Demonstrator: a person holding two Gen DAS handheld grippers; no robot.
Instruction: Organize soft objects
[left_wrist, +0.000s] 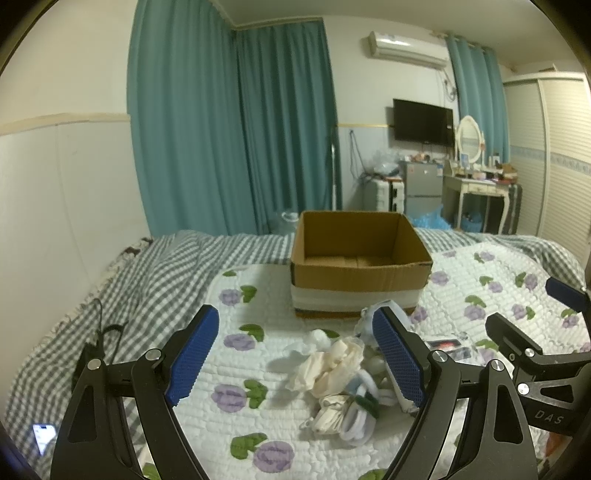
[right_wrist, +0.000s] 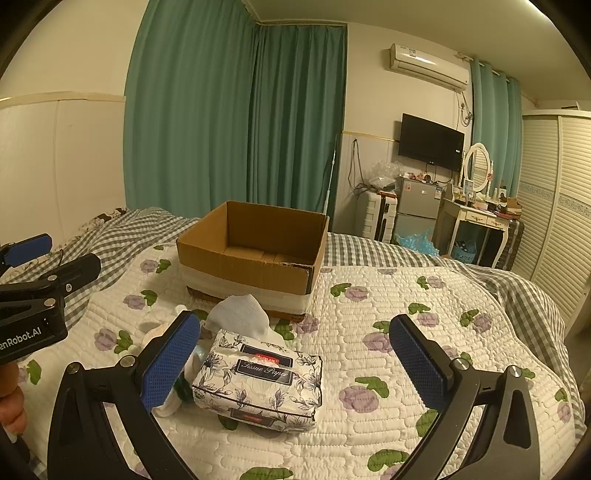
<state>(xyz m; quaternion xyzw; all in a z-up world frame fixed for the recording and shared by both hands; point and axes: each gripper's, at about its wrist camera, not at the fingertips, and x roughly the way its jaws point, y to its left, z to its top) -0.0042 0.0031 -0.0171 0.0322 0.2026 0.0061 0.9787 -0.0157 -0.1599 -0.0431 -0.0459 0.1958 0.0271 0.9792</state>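
1. Our left gripper (left_wrist: 295, 354) stands wide open and holds nothing; the pile of soft things (left_wrist: 343, 373) lies on the quilt (left_wrist: 258, 306) between its blue pads, nearer the right one, whose pad overlaps part of the pile.
2. Our right gripper (right_wrist: 295, 362) is likewise spread wide and empty; the tissue pack (right_wrist: 258, 380) sits between its fingers, just beside the left pad (right_wrist: 168, 363).
3. Behind the pack we see a pale blue cloth (right_wrist: 238, 314), lying near the box's front wall.
4. The cardboard box (right_wrist: 251, 254) stands open on the quilt beyond both grippers, with the pile and pack between us and it.
5. Farther off are the checked sheet (left_wrist: 147, 266), teal curtains (left_wrist: 229, 129) and a dressing table (right_wrist: 476, 218).
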